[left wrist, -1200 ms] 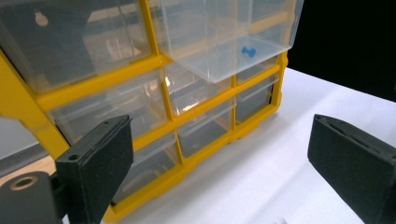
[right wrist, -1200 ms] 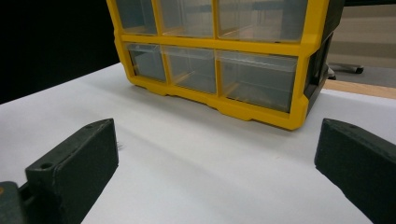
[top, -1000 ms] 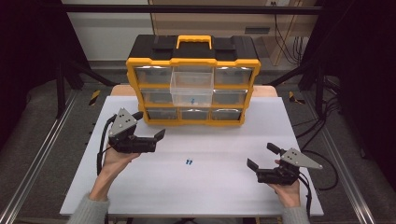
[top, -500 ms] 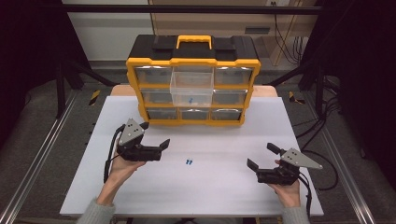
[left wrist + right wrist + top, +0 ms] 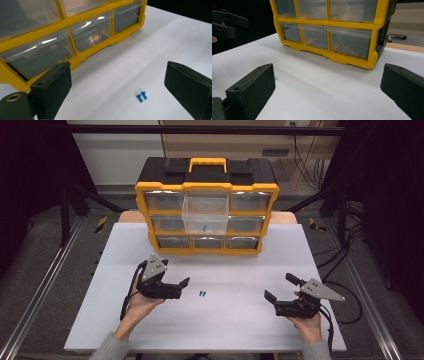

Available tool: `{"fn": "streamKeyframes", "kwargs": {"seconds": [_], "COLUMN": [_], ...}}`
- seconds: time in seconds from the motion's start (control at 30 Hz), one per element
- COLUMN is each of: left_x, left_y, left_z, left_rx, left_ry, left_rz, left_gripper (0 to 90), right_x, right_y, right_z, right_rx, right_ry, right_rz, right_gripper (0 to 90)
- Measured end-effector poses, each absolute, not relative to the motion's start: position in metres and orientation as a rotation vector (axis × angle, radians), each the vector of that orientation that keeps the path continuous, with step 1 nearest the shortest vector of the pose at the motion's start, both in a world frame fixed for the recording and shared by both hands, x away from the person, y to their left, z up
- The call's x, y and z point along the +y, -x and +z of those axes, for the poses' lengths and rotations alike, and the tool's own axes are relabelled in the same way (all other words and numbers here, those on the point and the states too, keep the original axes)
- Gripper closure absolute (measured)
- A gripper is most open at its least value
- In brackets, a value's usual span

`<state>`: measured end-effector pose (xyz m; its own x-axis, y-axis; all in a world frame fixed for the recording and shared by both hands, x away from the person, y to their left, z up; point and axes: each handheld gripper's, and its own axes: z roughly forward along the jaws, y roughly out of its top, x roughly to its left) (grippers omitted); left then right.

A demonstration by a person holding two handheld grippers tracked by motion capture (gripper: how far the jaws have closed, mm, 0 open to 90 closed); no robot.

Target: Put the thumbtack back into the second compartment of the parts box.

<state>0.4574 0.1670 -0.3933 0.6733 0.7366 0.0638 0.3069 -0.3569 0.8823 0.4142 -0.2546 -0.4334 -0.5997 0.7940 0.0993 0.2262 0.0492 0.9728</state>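
**Left gripper poised near two blue pins; both tools empty**

The left gripper (image 5: 184, 285) is held low over the white table (image 5: 100, 320), its jaws spread wide and grasping nothing. Two small blue pins (image 5: 202, 294) lie side by side on the table surface, just beside the jaw tips in the high view. In the left gripper view the blue pins (image 5: 141, 95) sit ahead, between the two jaws but nearer the right-hand one, untouched.

The right gripper (image 5: 280, 288) rests well apart at the right side of the table, jaws likewise released and empty.

A yellow-and-black drawer organizer (image 5: 207, 172) stands upright at the far edge of the table. Its middle clear drawer (image 5: 205, 215) is pulled out forward; a small blue item lies inside, too small to identify. The remaining drawers sit flush.
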Motion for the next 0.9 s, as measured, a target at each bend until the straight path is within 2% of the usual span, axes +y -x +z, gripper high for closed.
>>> {"fn": "streamKeyframes", "kwargs": {"seconds": [0.6, 0.9], "left_x": [0.145, 0.134], "left_y": [-0.463, -0.464], "left_z": [-0.417, -0.432], "left_rx": [0.836, 0.860], "left_ry": [-2.020, -2.054], "left_rz": [0.532, 0.512], "left_gripper": [8.5, 12.0], "right_x": [-0.254, -0.254], "right_y": [-0.415, -0.414], "right_z": [-0.434, -0.434], "right_rx": [1.865, 1.864], "right_ry": [-0.999, -1.023], "right_rz": [1.574, 1.578], "right_gripper": [0.3, 0.3]}}
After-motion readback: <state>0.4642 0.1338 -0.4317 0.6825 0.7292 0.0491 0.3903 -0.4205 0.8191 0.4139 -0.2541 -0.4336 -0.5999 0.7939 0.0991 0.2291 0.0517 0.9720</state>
